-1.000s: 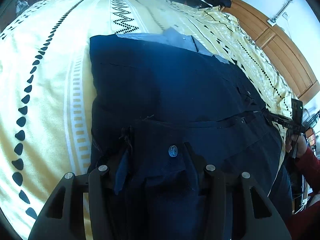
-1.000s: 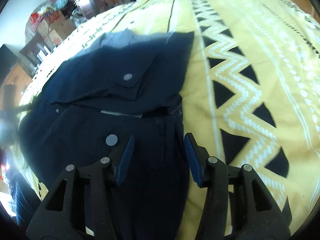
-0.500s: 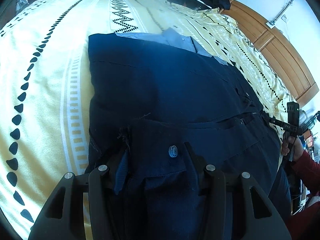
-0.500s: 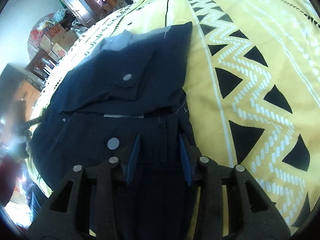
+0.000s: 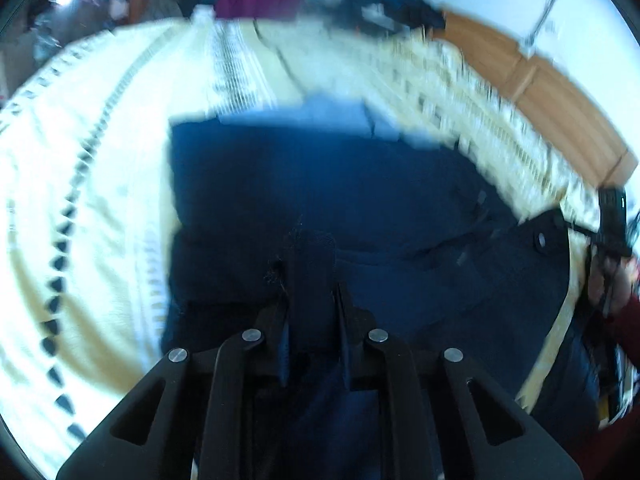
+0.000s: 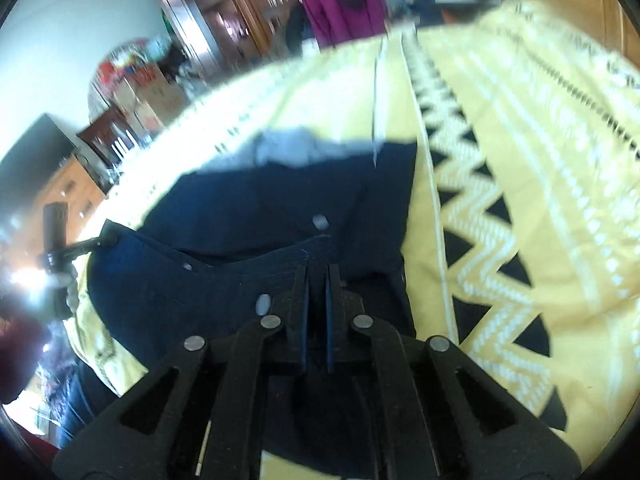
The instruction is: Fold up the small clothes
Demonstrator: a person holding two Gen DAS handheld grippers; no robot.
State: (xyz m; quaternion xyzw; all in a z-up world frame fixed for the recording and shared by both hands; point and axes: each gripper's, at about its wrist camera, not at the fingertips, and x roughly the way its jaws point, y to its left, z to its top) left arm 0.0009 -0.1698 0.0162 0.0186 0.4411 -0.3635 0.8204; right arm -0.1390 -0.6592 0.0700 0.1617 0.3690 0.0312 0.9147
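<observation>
1. My left fingers (image 5: 310,300) are pinched narrow on the near hem of the dark blue garment (image 5: 320,184); my right fingers (image 6: 317,280) are closed on the same hem at its other corner.
2. The garment lies straight ahead of both on the yellow patterned bed (image 6: 520,160), its far edge over a pale blue piece (image 5: 340,114).
3. I judge the hem goes forward to that far edge, both hands level and pointing ahead.
</observation>
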